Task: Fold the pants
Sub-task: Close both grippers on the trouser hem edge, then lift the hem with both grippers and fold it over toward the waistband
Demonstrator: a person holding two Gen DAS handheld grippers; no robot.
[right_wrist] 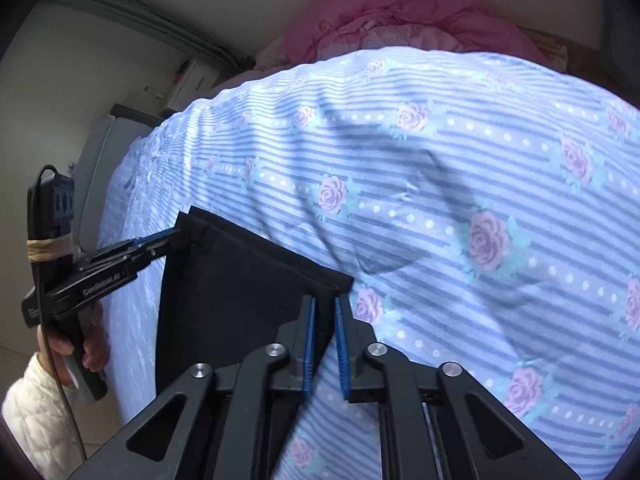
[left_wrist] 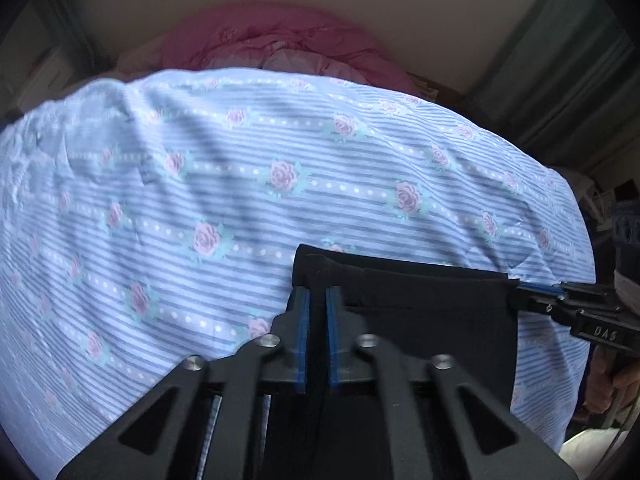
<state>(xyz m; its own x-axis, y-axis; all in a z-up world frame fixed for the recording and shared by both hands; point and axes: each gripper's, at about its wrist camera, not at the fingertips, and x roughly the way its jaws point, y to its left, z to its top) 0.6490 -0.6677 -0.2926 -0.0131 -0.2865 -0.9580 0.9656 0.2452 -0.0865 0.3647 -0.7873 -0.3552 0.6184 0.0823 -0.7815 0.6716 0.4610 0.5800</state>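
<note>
I have the black pants [left_wrist: 432, 304] lying at the near edge of the bed, on the blue striped sheet with roses [left_wrist: 240, 152], with one end of the garment facing the far side. My left tongs [left_wrist: 317, 300] are pinched narrow on the left corner of that end, dark cloth running down between the blue pads [left_wrist: 303, 320]. My right tongs [right_wrist: 325, 308] are closed just as narrow at the right corner; in their own view the black edge sits right at the tips, and from the left camera they reach into that corner, so I judge they have it. Holding both corners keeps the edge taut and square, which I reckon sets me up to carry it over the rest of the garment. A pink quilt [right_wrist: 400, 20] is heaped at the far end, well apart.
</note>
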